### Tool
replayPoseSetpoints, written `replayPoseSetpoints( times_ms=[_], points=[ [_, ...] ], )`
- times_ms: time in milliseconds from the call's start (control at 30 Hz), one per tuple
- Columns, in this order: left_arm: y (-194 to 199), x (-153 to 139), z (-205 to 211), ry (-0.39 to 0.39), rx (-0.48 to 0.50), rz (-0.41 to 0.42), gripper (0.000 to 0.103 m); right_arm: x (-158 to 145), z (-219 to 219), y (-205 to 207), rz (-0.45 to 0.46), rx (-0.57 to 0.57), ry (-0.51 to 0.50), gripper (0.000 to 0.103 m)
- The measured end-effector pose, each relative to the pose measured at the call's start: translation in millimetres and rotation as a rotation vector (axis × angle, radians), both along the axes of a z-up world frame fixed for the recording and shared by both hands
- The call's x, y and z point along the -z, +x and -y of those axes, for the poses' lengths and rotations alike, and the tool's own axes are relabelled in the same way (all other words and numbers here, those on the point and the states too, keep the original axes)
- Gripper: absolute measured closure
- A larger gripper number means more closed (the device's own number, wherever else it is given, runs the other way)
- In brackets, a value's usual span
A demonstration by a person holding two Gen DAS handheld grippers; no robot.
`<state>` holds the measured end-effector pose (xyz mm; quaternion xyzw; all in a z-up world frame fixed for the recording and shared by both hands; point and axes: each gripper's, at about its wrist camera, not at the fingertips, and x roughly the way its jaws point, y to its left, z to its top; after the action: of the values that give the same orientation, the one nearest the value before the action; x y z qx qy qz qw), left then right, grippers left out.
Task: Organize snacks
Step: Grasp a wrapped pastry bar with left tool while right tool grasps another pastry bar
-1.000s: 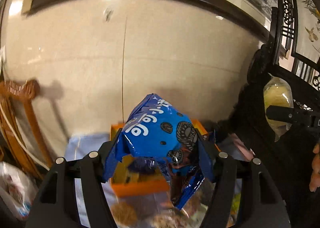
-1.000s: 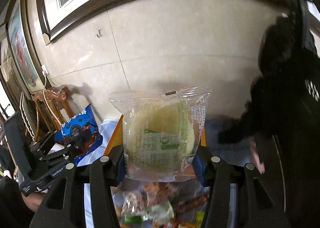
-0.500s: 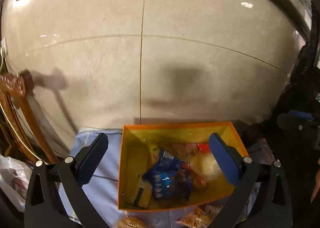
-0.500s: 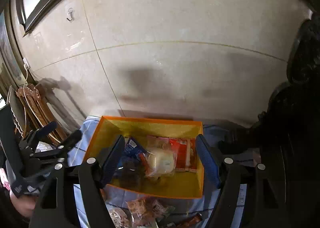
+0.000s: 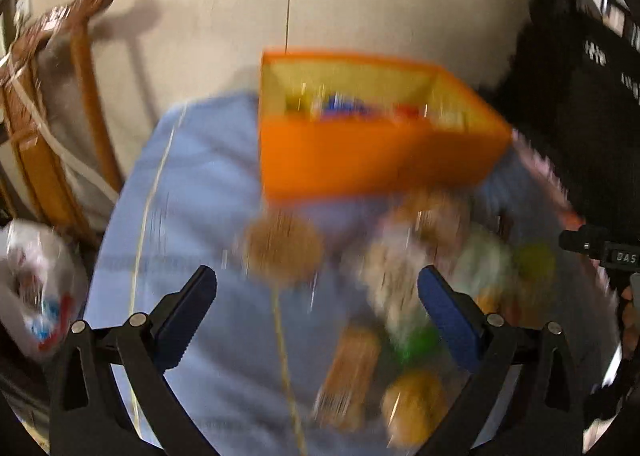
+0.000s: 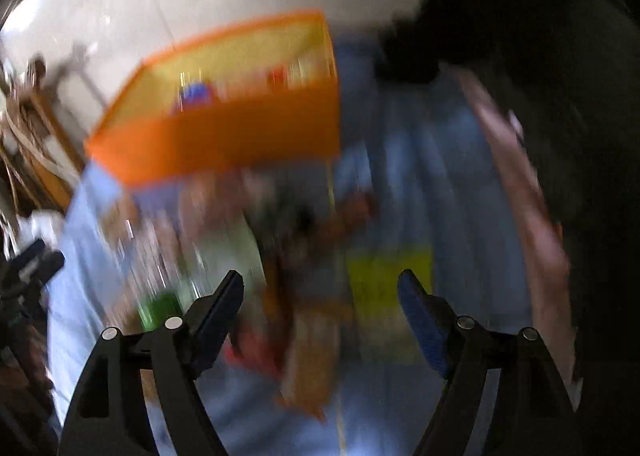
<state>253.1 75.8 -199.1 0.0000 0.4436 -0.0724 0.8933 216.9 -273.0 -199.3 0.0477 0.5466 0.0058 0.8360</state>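
Both my tongs are spread wide with nothing between the pads: the left tongs (image 5: pixel 316 310) hang over the near side of the blue-clothed tabletop (image 5: pixel 192 184), and the right tongs (image 6: pixel 320 310) hang over its right half. The orange box (image 5: pixel 372 160) sits at the far edge against the pale wall, its yellow inside showing a few packets, blue and red among them (too smeared to name any). I take it the box sits back there so the loose snacks in front of it are free to reach. Those snacks lie scattered on the cloth between me and the box: a round brown biscuit (image 5: pixel 282 248) just ahead of my left tongs, a long brown packet (image 5: pixel 352 372) and a round golden one (image 5: pixel 414 404) nearer my right-hand pad, with green and pale wrappers beyond. From the right wrist view I make out a yellow packet (image 6: pixel 390 284) just ahead of the right pad and a reddish-orange packet (image 6: pixel 308 368) lying between the fingers' reach. Everything is blurred, so edges and overlaps I cannot tell. My guess is that each hand is lining up over a fresh piece, and the pile is thick enough that a careless pinch could catch two wrappers at once.
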Motion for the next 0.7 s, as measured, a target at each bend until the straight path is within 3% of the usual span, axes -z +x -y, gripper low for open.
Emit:
replayPoseSetpoints(
  times_ms=[167, 367, 433, 567, 700],
  points=[
    [-46.3, 45.4, 5.7, 0.078, 0.025, -0.037, 0.004, 26.2, -3.7, -38.3, -0.066, -0.025, -0.039, 0.023],
    [-59.4, 66.0, 21.4, 0.222, 0.073, -0.016, 0.004, 34.0, -10.7, -54.6, -0.066, -0.050, -0.076, 0.023],
    [-56.1, 71.0, 19.7, 0.215, 0.072, -0.029, 0.004, 33.4, -12.4, -57.0, -0.063, -0.063, -0.078, 0.024],
    [-36.5, 72.9, 22.7, 0.091, 0.076, -0.039, 0.004, 34.6, -13.9, -60.0, -0.067, -0.075, -0.084, 0.023],
    [-13.7, 83.2, 30.9, 0.094, 0.048, -0.078, 0.004, 36.8, -20.2, -54.0, -0.071, -0.096, -0.092, 0.023]
  ],
)
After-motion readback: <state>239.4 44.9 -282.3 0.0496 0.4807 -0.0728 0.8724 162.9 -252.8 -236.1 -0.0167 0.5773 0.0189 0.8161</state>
